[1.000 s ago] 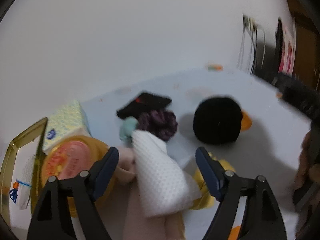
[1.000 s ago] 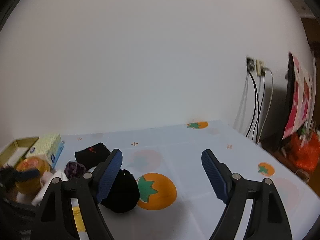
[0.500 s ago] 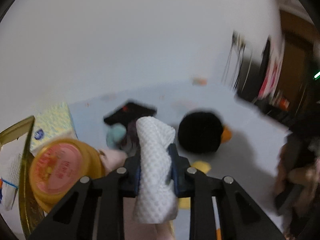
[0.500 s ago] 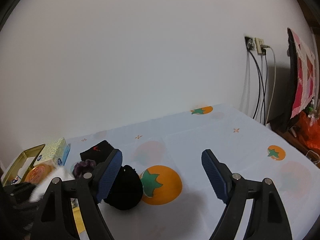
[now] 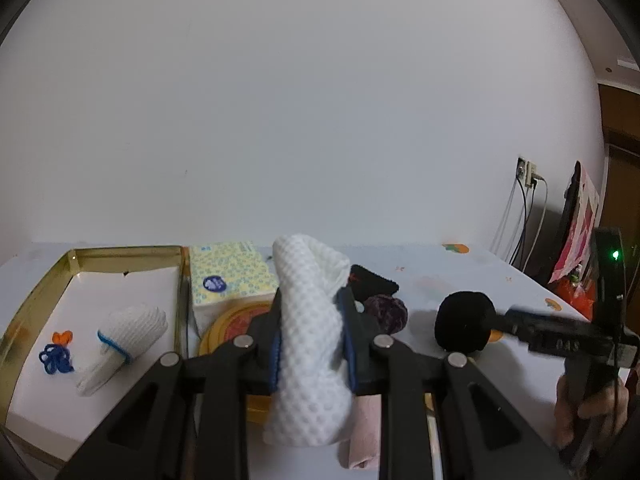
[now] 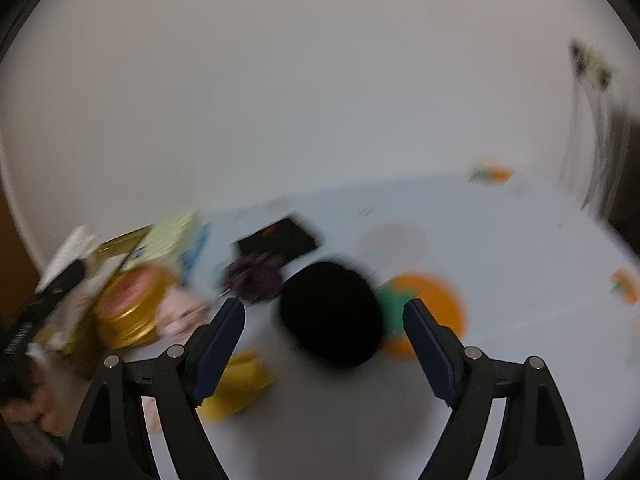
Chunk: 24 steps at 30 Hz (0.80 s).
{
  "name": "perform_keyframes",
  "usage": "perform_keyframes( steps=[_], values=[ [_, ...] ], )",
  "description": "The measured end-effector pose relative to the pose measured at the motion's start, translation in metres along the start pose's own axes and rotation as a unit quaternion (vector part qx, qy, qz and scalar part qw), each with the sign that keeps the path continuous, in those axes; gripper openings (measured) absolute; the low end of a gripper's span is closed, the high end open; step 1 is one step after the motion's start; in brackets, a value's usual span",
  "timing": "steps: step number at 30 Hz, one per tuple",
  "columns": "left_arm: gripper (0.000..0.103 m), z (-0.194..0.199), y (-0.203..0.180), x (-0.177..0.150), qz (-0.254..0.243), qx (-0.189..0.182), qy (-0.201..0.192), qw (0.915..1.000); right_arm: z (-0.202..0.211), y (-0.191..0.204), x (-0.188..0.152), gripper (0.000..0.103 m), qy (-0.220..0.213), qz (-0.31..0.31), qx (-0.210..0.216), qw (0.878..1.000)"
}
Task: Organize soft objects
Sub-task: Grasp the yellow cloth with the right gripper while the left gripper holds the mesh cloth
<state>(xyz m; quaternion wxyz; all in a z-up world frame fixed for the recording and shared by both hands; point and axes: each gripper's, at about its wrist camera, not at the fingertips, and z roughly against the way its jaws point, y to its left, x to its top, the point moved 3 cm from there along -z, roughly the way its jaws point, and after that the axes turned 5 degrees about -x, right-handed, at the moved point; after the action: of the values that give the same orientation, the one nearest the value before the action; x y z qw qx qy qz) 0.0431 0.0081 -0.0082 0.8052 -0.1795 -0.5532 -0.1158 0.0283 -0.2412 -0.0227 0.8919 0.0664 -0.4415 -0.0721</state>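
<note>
The white waffle-textured cloth (image 5: 310, 344), lying loose a second ago, is now pinched and lifted by the left gripper (image 5: 311, 354), ready for the gold tray (image 5: 120, 252); the right gripper (image 6: 324, 344) is kept spread.

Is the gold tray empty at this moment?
No, the gold tray already holds a rolled white cloth and a small blue and orange item.

We see a plain white wall (image 5: 312, 100) filling most of both views, evenly lit and bare. At its right side a wall socket (image 5: 527, 169) carries plugs, with several cables (image 5: 520, 216) hanging down from it. Below, a table under a pale blue tablecloth (image 5: 452, 276) printed with orange fruit motifs (image 6: 430, 312) meets the wall. At the far right edge stands a brown wooden door (image 5: 622, 168), with something pink (image 5: 576, 232) leaning before it.
</note>
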Motion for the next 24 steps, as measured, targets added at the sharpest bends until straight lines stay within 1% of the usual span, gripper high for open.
perform_keyframes(
  steps=[2,3,7,9,11,12,13,15,16,17,18,19,20,24],
  values=[
    [0.022,0.0,-0.001,0.001,-0.009,0.006,-0.001,0.9999,-0.008,0.011,-0.011,0.083,0.044,-0.013,0.033,0.998],
    [0.022,0.002,-0.002,0.001,-0.011,0.006,-0.004,0.9999,-0.011,0.019,-0.017,0.083,0.061,-0.008,0.039,0.997],
    [0.022,0.009,-0.002,0.001,-0.018,0.006,-0.008,0.9998,-0.016,0.046,-0.029,0.083,0.091,0.027,0.022,0.995],
    [0.023,0.011,-0.002,0.001,-0.018,0.005,-0.006,0.9998,-0.023,0.054,-0.034,0.083,0.112,0.032,0.026,0.993],
    [0.023,0.011,-0.003,0.0,-0.017,0.001,-0.006,0.9998,-0.031,0.058,-0.037,0.083,0.13,0.032,0.021,0.991],
    [0.023,0.011,-0.003,0.0,-0.017,0.001,-0.006,0.9998,-0.032,0.059,-0.037,0.082,0.129,0.034,0.014,0.991],
    [0.023,0.012,-0.003,0.0,-0.017,0.001,-0.006,0.9998,-0.032,0.06,-0.038,0.079,0.131,0.037,0.01,0.991],
    [0.023,0.012,-0.003,0.0,-0.015,0.001,-0.004,0.9999,-0.034,0.064,-0.038,0.065,0.131,0.047,-0.001,0.99],
    [0.022,0.012,-0.001,0.0,-0.014,0.0,-0.004,0.9999,-0.034,0.065,-0.038,0.046,0.131,0.05,-0.003,0.99],
    [0.022,0.012,-0.001,-0.001,-0.013,-0.001,-0.003,0.9999,-0.035,0.065,-0.038,0.036,0.132,0.05,0.0,0.99],
    [0.022,0.012,0.0,-0.001,-0.013,-0.002,-0.003,0.9999,-0.035,0.065,-0.039,0.033,0.133,0.047,0.006,0.99],
    [0.022,0.012,0.0,-0.001,-0.013,-0.003,-0.002,0.9999,-0.033,0.064,-0.039,0.026,0.13,0.042,0.01,0.991],
    [0.023,0.012,0.001,-0.001,-0.014,-0.003,-0.002,0.9999,-0.032,0.063,-0.038,0.021,0.124,0.039,0.011,0.991],
    [0.023,0.014,0.004,-0.001,-0.01,-0.008,-0.004,0.9999,-0.007,0.056,-0.031,0.021,0.065,0.022,0.012,0.998]
  ],
)
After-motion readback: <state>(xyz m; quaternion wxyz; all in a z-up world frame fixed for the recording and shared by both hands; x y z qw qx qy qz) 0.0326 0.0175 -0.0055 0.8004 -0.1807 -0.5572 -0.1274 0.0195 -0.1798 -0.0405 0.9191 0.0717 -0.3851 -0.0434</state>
